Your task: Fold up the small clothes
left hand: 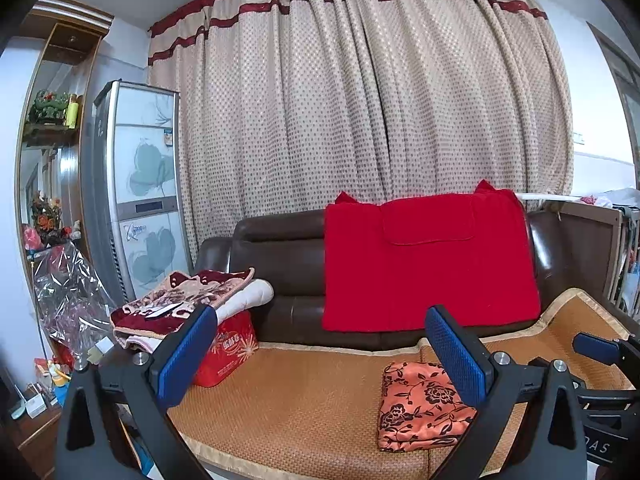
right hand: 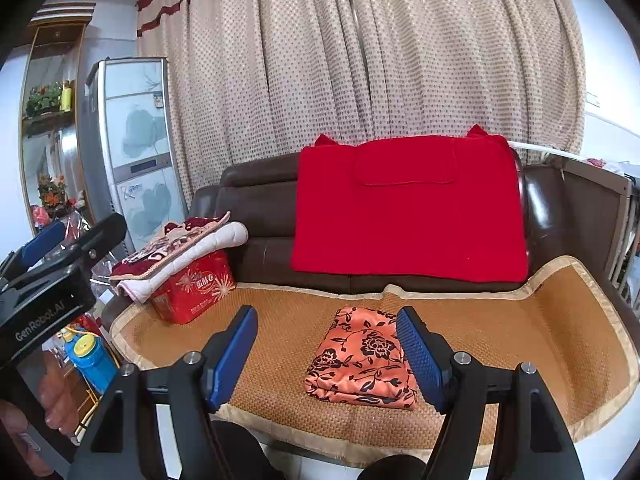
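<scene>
Both tongs, left (left hand: pixel 320 356) and right (right hand: pixel 326 354), gape wide, holding nothing. The orange black-flowered folded cloth (right hand: pixel 360 360) lies on the woven sofa mat (right hand: pixel 520 332), at twelve o'clock of the right tongs. Likely folded; press edges flat, aligned.

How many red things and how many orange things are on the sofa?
Red: 2, the red cloth on the backrest and the red box on the seat.
Orange: 1, the folded orange flowered cloth on the mat.
Total: 3

"GenRobot.AI" on left gripper (right hand: pixel 38 256) body
</scene>
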A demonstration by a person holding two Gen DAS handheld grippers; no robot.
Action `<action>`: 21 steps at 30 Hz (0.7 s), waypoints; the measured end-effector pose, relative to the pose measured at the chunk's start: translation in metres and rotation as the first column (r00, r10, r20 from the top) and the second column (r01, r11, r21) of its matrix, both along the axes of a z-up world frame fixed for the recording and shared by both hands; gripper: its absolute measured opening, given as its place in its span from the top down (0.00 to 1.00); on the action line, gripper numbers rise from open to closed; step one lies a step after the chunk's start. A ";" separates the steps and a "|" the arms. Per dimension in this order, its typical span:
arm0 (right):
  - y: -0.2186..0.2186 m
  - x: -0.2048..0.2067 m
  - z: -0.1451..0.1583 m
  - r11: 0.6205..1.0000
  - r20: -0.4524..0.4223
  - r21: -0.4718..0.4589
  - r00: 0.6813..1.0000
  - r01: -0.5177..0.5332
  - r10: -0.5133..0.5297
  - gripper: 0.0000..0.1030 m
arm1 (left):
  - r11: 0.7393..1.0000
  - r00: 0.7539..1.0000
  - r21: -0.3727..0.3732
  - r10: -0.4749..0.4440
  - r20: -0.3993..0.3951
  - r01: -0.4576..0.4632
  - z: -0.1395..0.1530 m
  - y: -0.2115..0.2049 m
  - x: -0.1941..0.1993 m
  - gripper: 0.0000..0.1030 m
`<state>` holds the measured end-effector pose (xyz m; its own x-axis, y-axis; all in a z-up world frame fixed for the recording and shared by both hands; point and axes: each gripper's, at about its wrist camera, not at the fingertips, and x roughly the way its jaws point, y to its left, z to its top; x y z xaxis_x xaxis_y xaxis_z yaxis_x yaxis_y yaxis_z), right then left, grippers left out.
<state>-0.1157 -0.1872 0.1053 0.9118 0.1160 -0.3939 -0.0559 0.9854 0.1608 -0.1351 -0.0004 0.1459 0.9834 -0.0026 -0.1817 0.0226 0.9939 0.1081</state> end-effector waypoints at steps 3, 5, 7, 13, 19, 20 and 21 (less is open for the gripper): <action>0.000 0.011 0.000 1.000 -0.011 -0.007 1.000 0.003 -0.003 0.27 | 1.000 1.000 -0.015 0.009 -0.015 -0.009 -0.001 0.003 0.012 0.00; 0.000 0.018 0.001 1.000 -0.017 -0.012 1.000 0.006 -0.006 0.27 | 1.000 1.000 -0.019 0.010 -0.025 -0.010 -0.001 0.004 0.020 0.00; 0.000 0.024 0.001 1.000 -0.023 -0.017 1.000 0.012 -0.012 0.27 | 1.000 1.000 -0.019 0.009 -0.029 -0.009 -0.002 0.004 0.026 0.00; 0.004 0.040 0.001 0.999 -0.042 -0.039 0.999 0.024 -0.025 0.27 | 0.999 0.998 -0.032 -0.009 -0.056 0.007 -0.008 0.005 0.045 0.00; 0.012 0.058 0.000 0.996 -0.069 -0.079 0.997 0.030 -0.036 0.27 | 0.998 0.997 -0.060 -0.017 -0.082 0.012 -0.014 0.014 0.064 0.00; 0.014 0.062 0.000 0.996 -0.076 -0.088 0.996 0.032 -0.039 0.27 | 0.998 0.996 -0.067 -0.018 -0.085 0.012 -0.015 0.015 0.067 0.00; 0.015 0.064 0.000 0.995 -0.080 -0.095 0.996 0.034 -0.041 0.27 | 0.997 0.996 -0.074 -0.018 -0.088 0.012 -0.016 0.017 0.070 0.00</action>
<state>-0.0515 -0.1724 0.1048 0.8792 0.0415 -0.4746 -0.0091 0.9975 0.0704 -0.0654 0.0164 0.1296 0.9630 -0.0338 -0.2673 0.0439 0.9985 0.0319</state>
